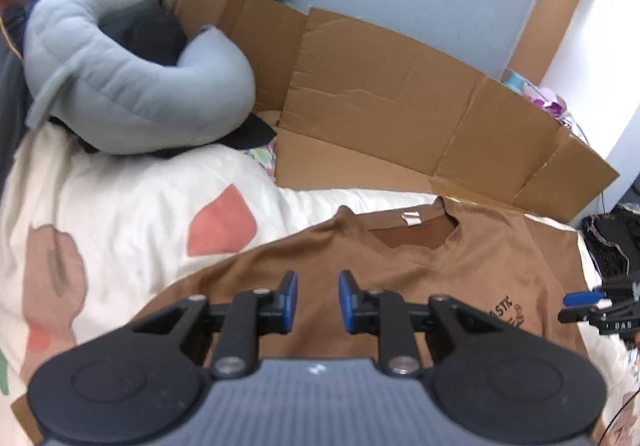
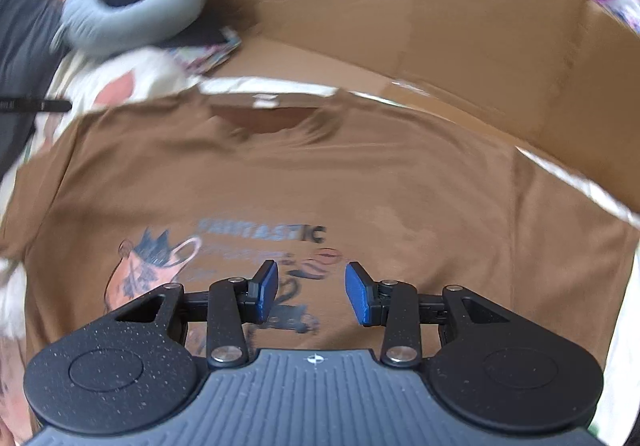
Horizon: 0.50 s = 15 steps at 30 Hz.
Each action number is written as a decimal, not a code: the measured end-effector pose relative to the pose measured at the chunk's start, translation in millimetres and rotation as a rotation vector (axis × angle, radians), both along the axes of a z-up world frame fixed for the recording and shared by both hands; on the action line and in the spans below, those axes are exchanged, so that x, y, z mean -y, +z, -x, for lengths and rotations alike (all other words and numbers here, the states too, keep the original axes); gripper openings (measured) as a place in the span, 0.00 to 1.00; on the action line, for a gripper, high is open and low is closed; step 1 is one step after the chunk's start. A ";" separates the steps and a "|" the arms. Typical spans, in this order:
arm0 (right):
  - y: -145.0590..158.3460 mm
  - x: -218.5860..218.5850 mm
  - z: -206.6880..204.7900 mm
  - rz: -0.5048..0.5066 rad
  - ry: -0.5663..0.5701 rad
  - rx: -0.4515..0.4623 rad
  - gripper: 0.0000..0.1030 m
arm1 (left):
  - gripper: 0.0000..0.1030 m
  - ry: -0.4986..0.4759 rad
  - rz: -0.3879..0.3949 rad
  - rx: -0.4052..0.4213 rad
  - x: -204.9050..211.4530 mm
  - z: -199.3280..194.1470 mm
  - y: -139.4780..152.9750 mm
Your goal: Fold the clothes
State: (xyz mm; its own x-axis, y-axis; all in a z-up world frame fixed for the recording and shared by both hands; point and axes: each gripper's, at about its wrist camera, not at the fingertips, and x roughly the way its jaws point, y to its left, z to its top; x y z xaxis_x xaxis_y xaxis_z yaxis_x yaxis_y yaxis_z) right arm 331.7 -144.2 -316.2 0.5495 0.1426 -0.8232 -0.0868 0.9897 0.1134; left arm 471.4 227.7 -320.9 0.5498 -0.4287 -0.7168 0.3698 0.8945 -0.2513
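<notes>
Brown T-shirt [image 2: 280, 174] lies flat, far edge meeting cardboard [image 2: 440, 26].

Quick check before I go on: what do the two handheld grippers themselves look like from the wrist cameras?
Both match: the left gripper and right gripper have black linkage arms with silver pivot screws, blue pads on the fingertips, round black housings either side, and a ribbed grey body with a small white mark. No hands or sleeves are visible.
</notes>
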 end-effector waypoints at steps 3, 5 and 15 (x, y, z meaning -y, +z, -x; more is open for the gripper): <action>-4.8 14.8 4.6 -0.034 -0.023 0.009 0.43 | 0.22 0.007 -0.027 -0.043 9.7 -13.5 -5.5; -8.6 20.7 7.8 -0.023 -0.020 0.014 0.43 | 0.22 0.014 -0.025 -0.059 12.9 -21.0 -10.0; -44.5 37.1 25.1 0.011 -0.030 -0.055 0.43 | 0.22 0.011 0.004 0.013 32.3 -50.2 -20.7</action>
State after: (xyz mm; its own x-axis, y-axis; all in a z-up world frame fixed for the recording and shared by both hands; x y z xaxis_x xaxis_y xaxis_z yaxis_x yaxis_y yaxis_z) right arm 306.5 -181.3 -360.8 0.5072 0.1176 -0.8538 -0.0512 0.9930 0.1064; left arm 521.6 195.4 -341.6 0.5637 -0.4258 -0.7077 0.3637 0.8973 -0.2502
